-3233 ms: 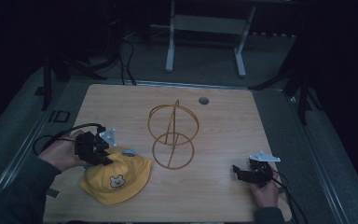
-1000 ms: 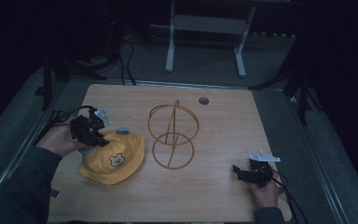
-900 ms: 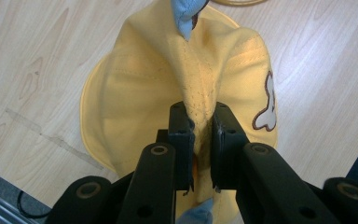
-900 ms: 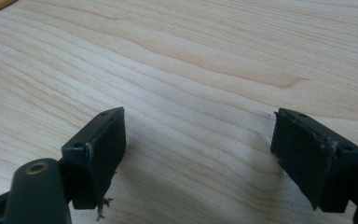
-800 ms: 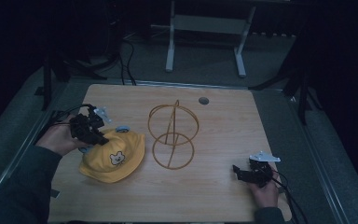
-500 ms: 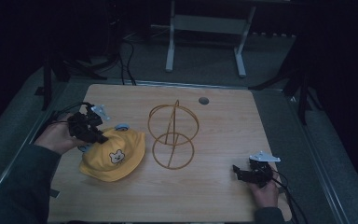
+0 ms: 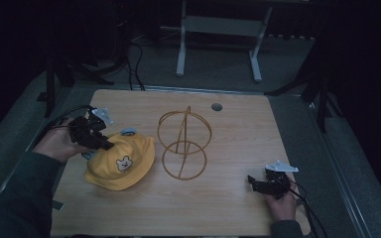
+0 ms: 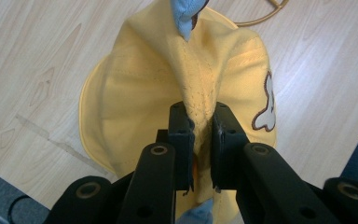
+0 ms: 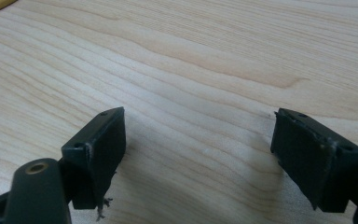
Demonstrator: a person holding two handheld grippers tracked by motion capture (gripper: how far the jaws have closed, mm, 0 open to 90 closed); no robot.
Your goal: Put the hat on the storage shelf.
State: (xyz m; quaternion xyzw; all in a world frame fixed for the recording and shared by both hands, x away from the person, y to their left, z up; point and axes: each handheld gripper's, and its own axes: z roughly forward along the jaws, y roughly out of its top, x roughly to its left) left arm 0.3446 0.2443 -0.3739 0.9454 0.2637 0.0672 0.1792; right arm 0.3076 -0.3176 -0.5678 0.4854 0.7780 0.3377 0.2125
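I have the left gripper [image 8: 200, 140] closed down on a pinch of the yellow hat [image 7: 120, 161], its jaws nearly together with a ridge of fabric bunched up between them, as the left gripper view shows plainly. In the high view the hat sits on the left half of the wooden table [image 7: 238, 124], just beside the gold wire stand [image 7: 183, 144], with the left gripper [image 7: 101, 141] at its far-left edge. I judge the hat to be light and entirely soft: the cloth folds into a crease where I grip it, so it will drape and sag from whatever point I lift, and the brim will flop rather than hold shape. It looks stitched and matte, so I expect little slipping, and nothing about it seems fragile. A fold near the crown seam, where I have it now, looks a fair hold, though a single pinch will let the rest hang and swing; the brim edge would be my second choice. A pale blue tab [image 8: 186, 16] sticks up beyond the crown, and I cannot tell what it is. The right gripper [image 7: 264, 184] rests near the right front corner of the table, well apart from the hat, its jaws spread wide with nothing between them but bare wood, as the right gripper view shows. As for containers, I see none; the wire stand is an open frame and holds nothing
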